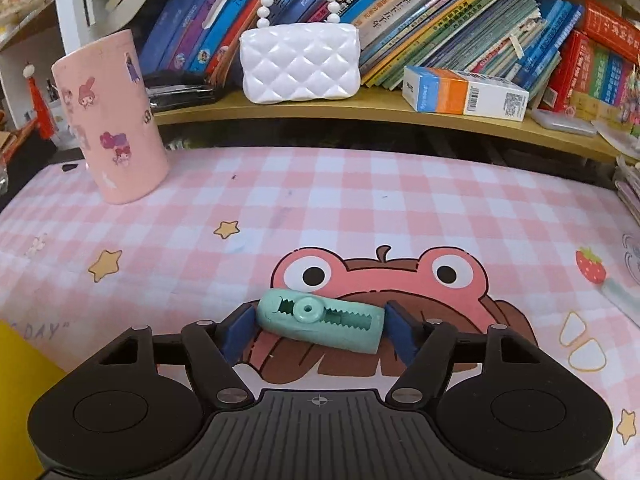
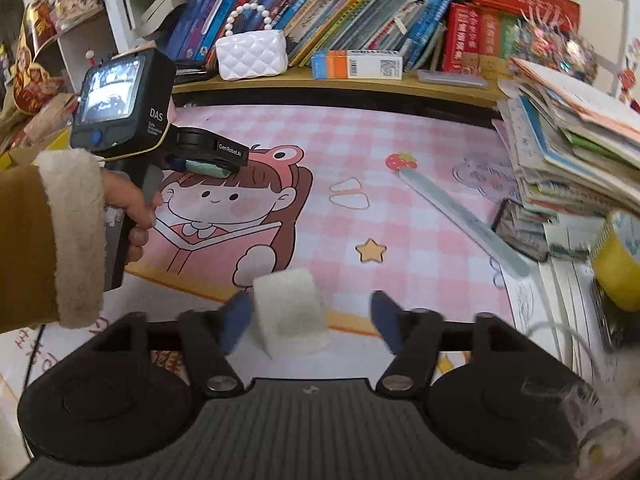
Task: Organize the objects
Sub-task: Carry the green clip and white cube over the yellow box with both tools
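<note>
Blue pads on your left gripper (image 1: 316,330) press both ends of one teal, toothed, crocodile-shaped object (image 1: 320,322), held crosswise and slightly tilted just above the pink checked desk mat (image 1: 340,200); jaws about half open, closed on it. Your right gripper (image 2: 312,320) has its jaws apart: one white foam block (image 2: 290,314) sits between them, against the left pad (image 2: 236,320) and clear of the right pad, so it is not clamped. In the right wrist view, your left hand (image 2: 132,208), in a brown sleeve with a fleece cuff, holds the left unit over the cartoon girl printed on the mat. Further out on the mat: one pink sticker-covered cup (image 1: 112,116) at far left, one pale ruler (image 2: 460,220) lying diagonally at right. On the wooden shelf (image 1: 360,106) behind: one white quilted purse (image 1: 300,64) with a bead handle, one blue-orange-white carton (image 1: 464,94), and a leaning row of books, too many to count.
</note>
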Motion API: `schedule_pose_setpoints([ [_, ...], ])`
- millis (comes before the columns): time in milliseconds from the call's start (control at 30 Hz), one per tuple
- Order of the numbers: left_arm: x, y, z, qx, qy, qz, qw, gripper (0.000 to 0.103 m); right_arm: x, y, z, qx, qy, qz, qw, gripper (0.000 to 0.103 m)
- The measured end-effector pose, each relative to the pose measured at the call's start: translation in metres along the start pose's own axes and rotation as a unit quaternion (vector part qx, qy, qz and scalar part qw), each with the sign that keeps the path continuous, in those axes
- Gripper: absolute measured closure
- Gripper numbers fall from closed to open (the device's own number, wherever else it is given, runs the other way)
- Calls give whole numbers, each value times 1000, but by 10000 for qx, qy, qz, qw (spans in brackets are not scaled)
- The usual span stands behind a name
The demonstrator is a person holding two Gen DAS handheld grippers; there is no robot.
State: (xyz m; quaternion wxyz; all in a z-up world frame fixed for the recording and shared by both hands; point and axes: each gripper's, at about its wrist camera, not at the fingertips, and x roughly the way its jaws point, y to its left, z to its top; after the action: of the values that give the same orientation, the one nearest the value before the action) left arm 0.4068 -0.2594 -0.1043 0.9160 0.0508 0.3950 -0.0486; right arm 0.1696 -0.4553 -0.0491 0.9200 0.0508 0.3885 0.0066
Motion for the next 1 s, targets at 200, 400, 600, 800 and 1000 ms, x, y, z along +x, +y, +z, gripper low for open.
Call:
schedule_pose_setpoints([
  [200,-31,12,-3,-66,-11,-270,9996,33,31,8,6,-243,399,24,9989,32],
  [400,-100,36,-8,-306,-396,-678,9964,33,49,16,4,-266,601,-21,9978,60],
  [600,-168,69,-28,-798,-736,-825,9907,33,44,22,1,-225,553,-10,9982,68],
  [800,-227,99,-61,-1149,-904,-734,9865,33,15,46,0,-9,653,309,9974,69],
  [1000,-274,119,-108,-1257,-891,-656,9859,33,-29,104,-2,-676,426,828,9934,69],
])
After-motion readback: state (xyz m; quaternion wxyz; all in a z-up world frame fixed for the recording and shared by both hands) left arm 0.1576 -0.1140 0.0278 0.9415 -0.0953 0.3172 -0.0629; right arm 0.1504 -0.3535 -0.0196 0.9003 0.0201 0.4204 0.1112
